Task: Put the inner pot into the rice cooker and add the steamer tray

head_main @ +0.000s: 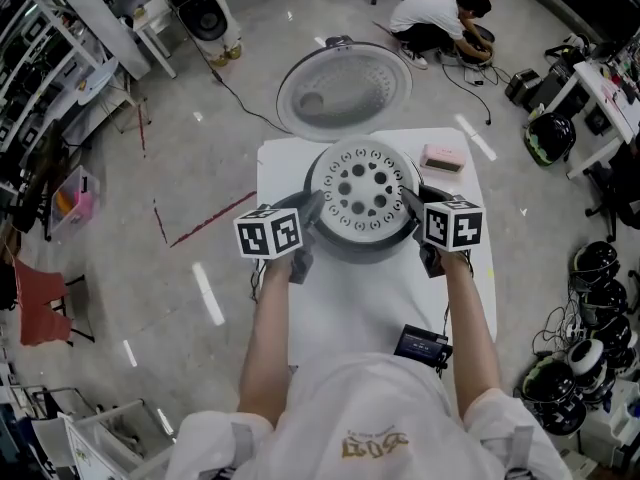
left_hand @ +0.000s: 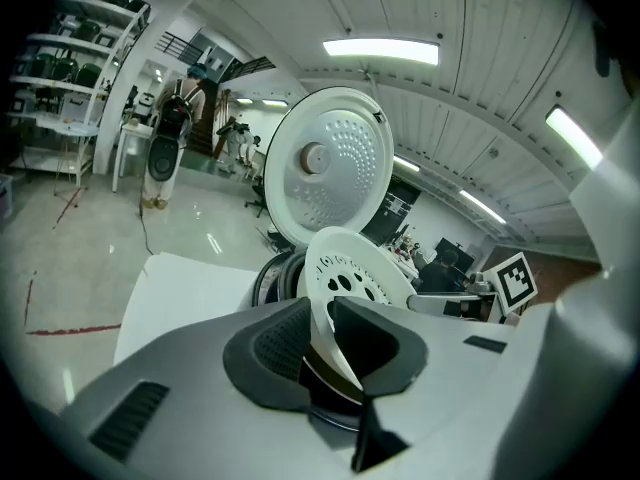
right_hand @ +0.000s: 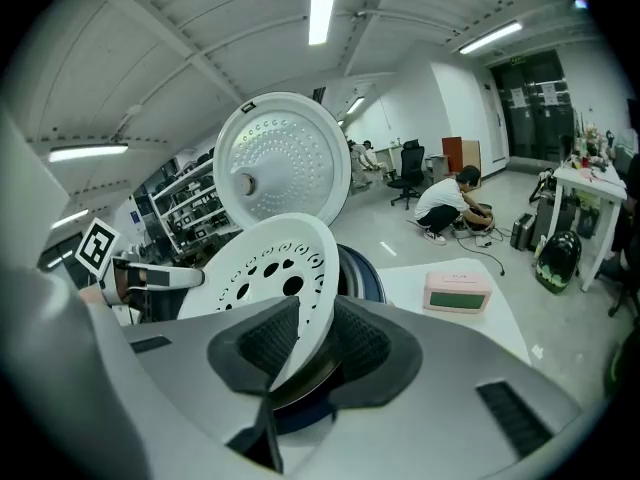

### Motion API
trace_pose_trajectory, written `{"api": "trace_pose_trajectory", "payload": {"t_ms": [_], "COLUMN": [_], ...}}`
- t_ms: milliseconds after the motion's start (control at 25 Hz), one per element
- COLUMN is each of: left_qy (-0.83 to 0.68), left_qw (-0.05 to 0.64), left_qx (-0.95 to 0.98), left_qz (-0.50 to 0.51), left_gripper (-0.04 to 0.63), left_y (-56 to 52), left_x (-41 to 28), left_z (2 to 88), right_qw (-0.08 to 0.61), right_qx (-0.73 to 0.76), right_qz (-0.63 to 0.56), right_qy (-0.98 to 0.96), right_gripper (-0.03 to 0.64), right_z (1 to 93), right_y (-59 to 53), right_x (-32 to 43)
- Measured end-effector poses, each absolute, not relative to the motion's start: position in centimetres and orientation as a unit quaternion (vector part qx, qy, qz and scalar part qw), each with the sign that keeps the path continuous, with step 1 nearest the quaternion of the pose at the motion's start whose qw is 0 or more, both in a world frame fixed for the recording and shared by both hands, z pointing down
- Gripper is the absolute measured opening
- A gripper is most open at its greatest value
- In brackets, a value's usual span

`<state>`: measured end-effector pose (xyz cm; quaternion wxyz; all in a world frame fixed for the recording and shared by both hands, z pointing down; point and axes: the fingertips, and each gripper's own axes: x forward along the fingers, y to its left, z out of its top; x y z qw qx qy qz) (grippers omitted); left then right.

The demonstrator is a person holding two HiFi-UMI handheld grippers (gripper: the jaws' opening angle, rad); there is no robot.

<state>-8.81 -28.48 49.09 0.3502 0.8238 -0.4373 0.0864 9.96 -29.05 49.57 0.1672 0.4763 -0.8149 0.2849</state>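
Observation:
The white steamer tray point(head_main: 365, 193), round and full of holes, lies on top of the rice cooker point(head_main: 366, 251) on the white table point(head_main: 345, 313). The cooker's lid point(head_main: 345, 90) stands open behind it. My left gripper point(head_main: 312, 213) is at the tray's left rim and my right gripper point(head_main: 412, 208) at its right rim. In the left gripper view the tray's rim point(left_hand: 350, 268) runs between the jaws of the left gripper point(left_hand: 322, 333), loosely. In the right gripper view the rim point(right_hand: 270, 268) lies between the jaws of the right gripper point(right_hand: 315, 343), with a gap on one side. The tray hides the inner pot.
A pink clock point(head_main: 443, 158) lies on the table right of the cooker. A small black device point(head_main: 422, 345) lies at the table's near right edge. A person point(head_main: 440, 18) crouches on the floor far behind, among cables and gear.

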Motion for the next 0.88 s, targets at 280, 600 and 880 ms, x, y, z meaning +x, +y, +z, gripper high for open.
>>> {"api": "trace_pose_trajectory", "payload": {"t_ms": [280, 600, 880], "left_qy": [-0.448, -0.456, -0.477], "left_qw": [0.326, 0.297, 0.252], "left_qx": [0.824, 0.826, 0.826], "left_qz": [0.12, 0.146, 0.162], "left_gripper": [0.117, 0.181, 0.292], "left_y": [-28.6, -28.5, -28.7], "left_x": [-9.4, -9.2, -9.0], "left_z": [49.6, 49.5, 49.1], "right_qw": [0.217, 0.248, 0.255], "right_qx": [0.491, 0.501, 0.502], "right_qz": [0.227, 0.17, 0.159], "right_qy": [-0.813, -0.811, -0.811], "right_gripper": [0.149, 0.193, 0.225], "right_z": [50.2, 50.4, 50.3], "right_y": [-29.4, -29.6, -29.5], "right_x": [9.0, 8.2, 8.3]}}
